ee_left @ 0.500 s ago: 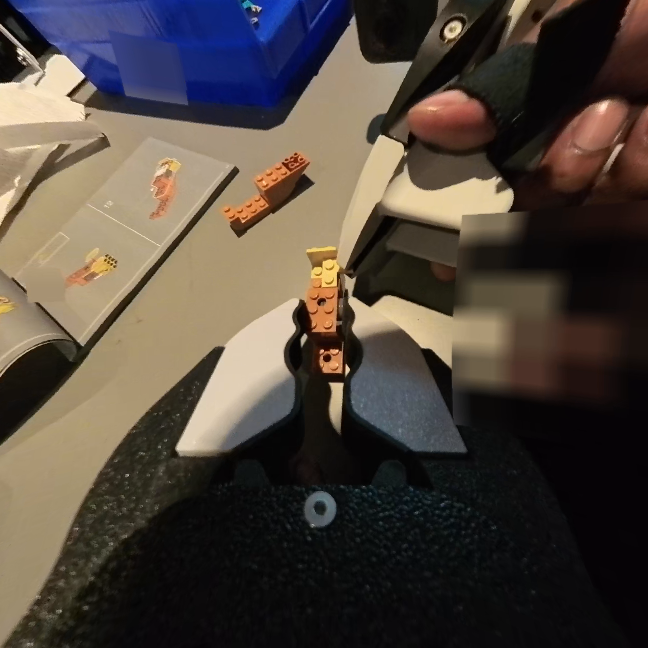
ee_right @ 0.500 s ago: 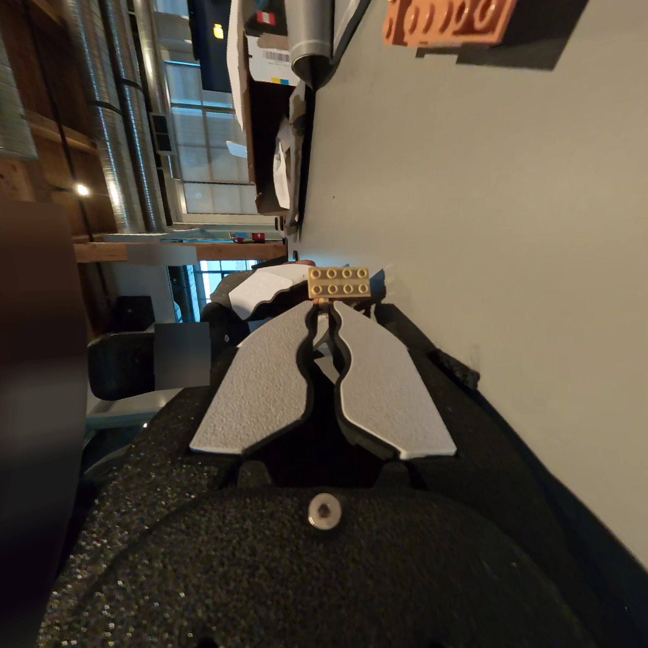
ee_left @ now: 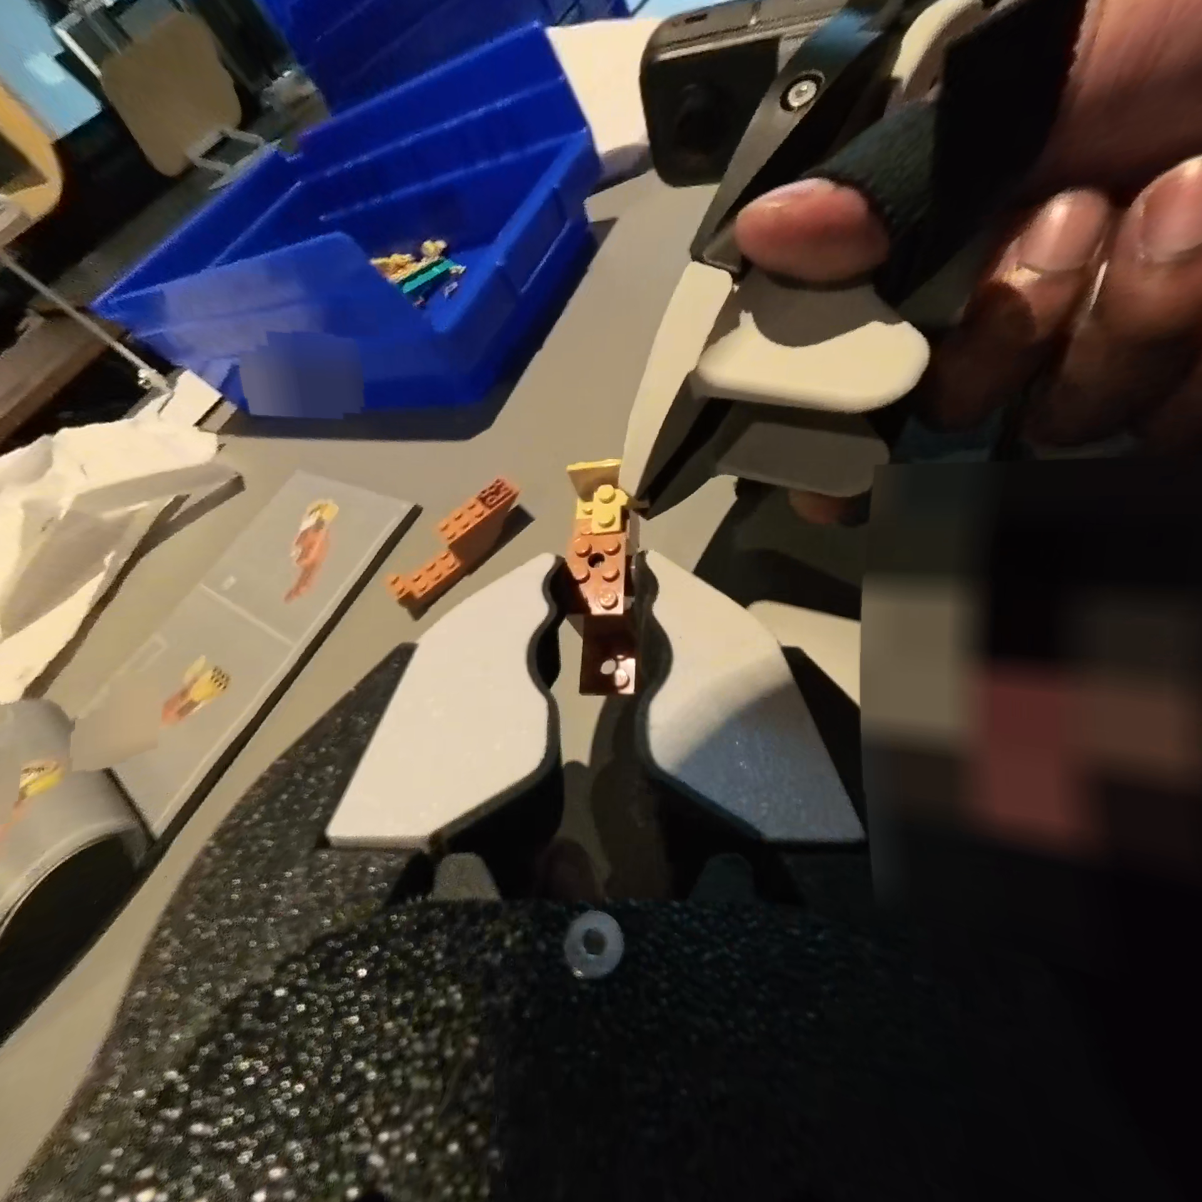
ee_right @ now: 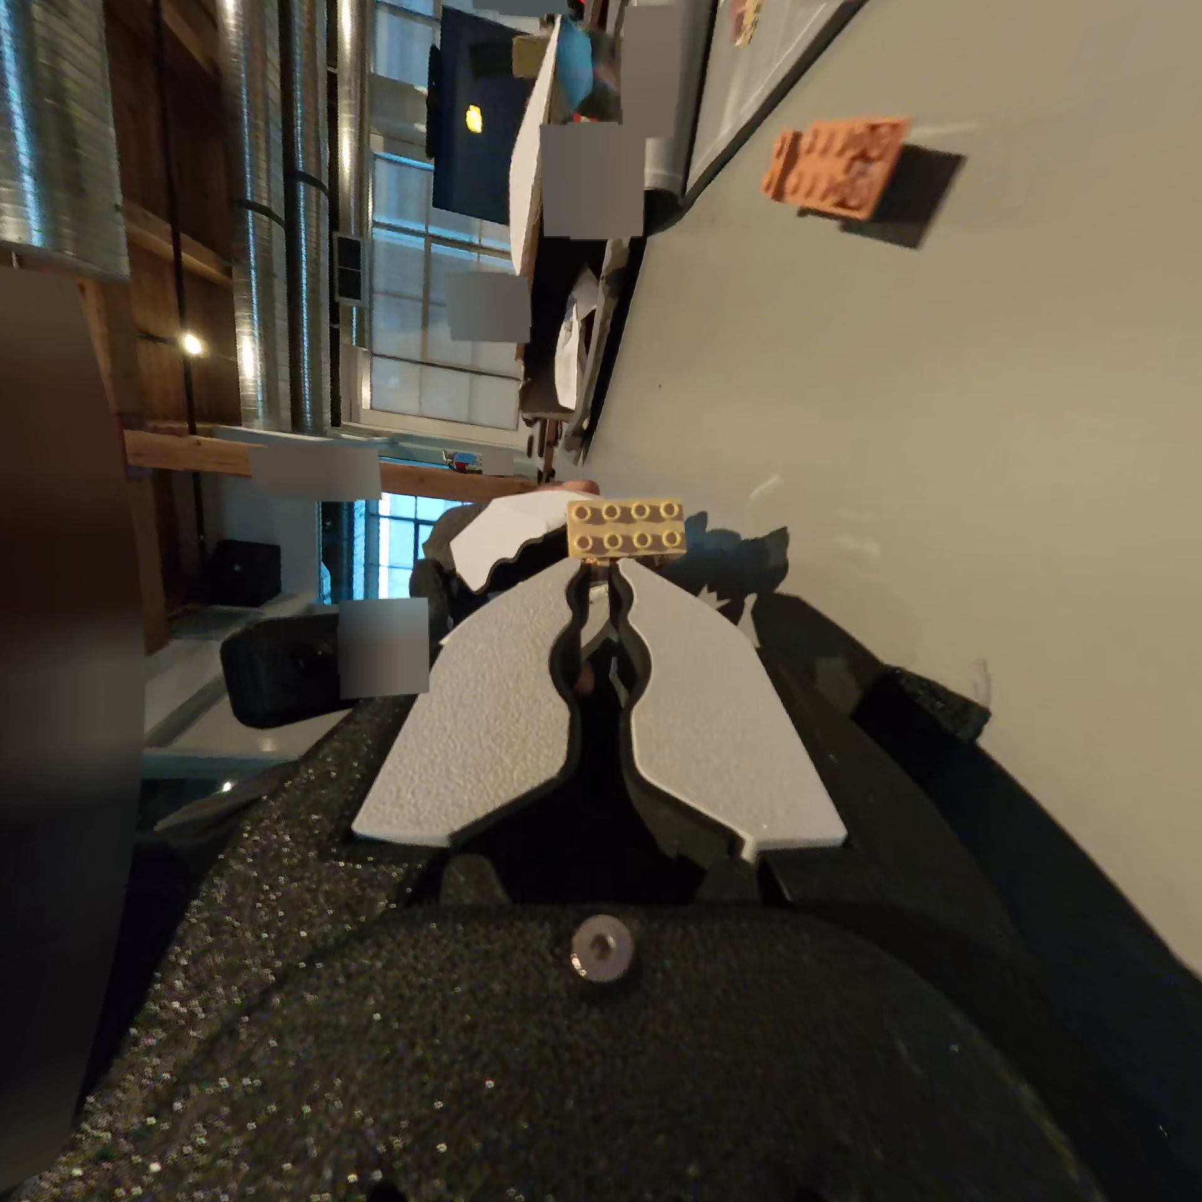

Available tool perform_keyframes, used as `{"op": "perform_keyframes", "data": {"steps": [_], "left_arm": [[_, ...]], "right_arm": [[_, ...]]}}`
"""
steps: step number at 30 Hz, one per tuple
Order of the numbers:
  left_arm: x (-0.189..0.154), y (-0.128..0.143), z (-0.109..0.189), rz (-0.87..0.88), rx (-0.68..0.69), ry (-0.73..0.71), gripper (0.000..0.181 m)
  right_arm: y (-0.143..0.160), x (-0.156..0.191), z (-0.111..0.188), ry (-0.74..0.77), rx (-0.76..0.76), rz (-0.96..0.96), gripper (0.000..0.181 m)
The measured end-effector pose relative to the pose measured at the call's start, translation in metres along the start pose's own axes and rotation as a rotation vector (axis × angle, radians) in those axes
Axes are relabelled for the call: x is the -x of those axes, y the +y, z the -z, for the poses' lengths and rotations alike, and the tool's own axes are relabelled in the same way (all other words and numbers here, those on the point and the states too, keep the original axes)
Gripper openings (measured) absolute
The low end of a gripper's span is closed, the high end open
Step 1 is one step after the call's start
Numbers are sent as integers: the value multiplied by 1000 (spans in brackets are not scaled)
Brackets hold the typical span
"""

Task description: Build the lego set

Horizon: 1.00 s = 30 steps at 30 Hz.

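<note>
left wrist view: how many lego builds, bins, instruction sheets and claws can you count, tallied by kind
brown and tan lego build held in the left claw: 1
orange-brown lego build on the table: 1
blue bin: 1
instruction sheet: 1
claws: 2, left claw, right claw
total: 6

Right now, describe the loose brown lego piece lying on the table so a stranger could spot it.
Start at the blue bin on the grey table. Nearer the camera, beside the instruction booklet, lies a stepped orange-brown brick assembly. Unlike the brown-and-yellow build, no claw holds it.

The fingers (ee_right: pixel 494 709) look like matt, grainy grey plastic. The tan brick (ee_right: pixel 626 529) is glossy studded plastic. The desk (ee_right: pixel 910 455) is smooth, matt grey; the blue bin (ee_left: pixel 416 260) is shiny plastic.
</note>
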<state>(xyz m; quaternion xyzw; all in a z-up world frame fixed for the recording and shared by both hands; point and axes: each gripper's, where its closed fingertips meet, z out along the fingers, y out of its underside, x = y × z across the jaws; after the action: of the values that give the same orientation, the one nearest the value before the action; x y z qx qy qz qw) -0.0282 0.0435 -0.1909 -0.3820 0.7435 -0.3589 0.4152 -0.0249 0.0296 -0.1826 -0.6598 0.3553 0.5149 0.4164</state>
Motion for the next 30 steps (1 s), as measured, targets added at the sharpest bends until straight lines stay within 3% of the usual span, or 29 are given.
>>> {"op": "perform_keyframes", "data": {"steps": [16, 30], "left_arm": [[-81, -25, -21, 18, 37, 233, 19], [-101, -11, -23, -11, 150, 278, 19]], "right_arm": [[42, -17, 74, -26, -110, -83, 5], [57, -31, 80, 30, -121, -90, 4]]}}
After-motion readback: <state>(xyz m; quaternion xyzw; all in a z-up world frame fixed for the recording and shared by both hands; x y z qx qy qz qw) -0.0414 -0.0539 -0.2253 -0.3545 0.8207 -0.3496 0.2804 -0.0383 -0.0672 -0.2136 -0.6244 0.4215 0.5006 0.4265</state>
